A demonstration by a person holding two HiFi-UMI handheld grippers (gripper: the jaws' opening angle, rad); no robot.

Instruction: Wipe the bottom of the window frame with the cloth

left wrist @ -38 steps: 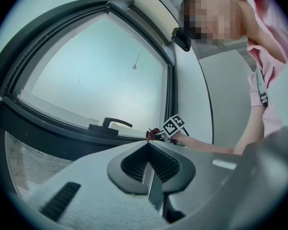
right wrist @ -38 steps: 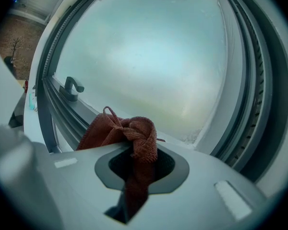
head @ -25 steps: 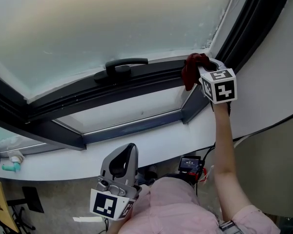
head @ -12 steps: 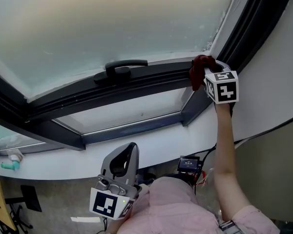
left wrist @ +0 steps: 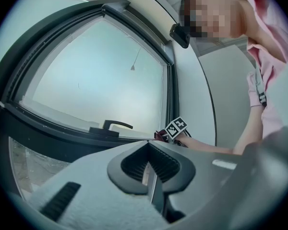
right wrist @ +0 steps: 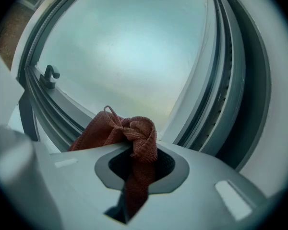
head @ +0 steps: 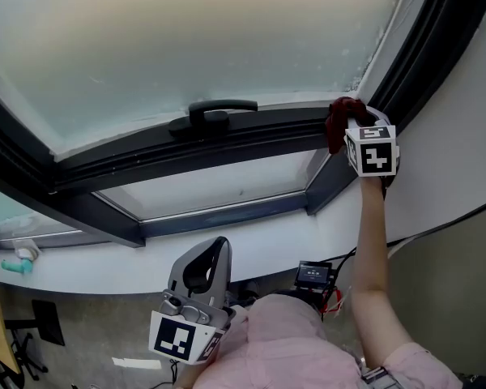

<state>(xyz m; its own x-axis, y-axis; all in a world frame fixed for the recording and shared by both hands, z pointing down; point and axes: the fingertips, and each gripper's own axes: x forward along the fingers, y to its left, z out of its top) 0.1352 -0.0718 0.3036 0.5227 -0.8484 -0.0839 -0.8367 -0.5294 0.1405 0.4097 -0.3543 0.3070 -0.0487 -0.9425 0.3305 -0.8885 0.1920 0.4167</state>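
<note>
A dark red cloth [head: 341, 117] is bunched in my right gripper [head: 355, 128], whose jaws are shut on it. It presses against the bottom of the window frame [head: 251, 132] at its far right corner. In the right gripper view the cloth [right wrist: 134, 143] bulges out of the jaws in front of the frosted pane. My left gripper [head: 201, 278] hangs low near the person's body, well below the sill, jaws shut with nothing between them. From the left gripper view the right gripper's marker cube [left wrist: 176, 127] shows at the frame's right end.
A black window handle [head: 213, 112] sits on the lower frame, left of the cloth. A white sill [head: 251, 241] runs below the frame. A small teal object [head: 18, 263] lies at the sill's far left. The dark side frame [head: 425, 47] rises just right of the cloth.
My right gripper has slid the cloth to the right along the bottom frame, into the corner. The left gripper has stayed where it was.
</note>
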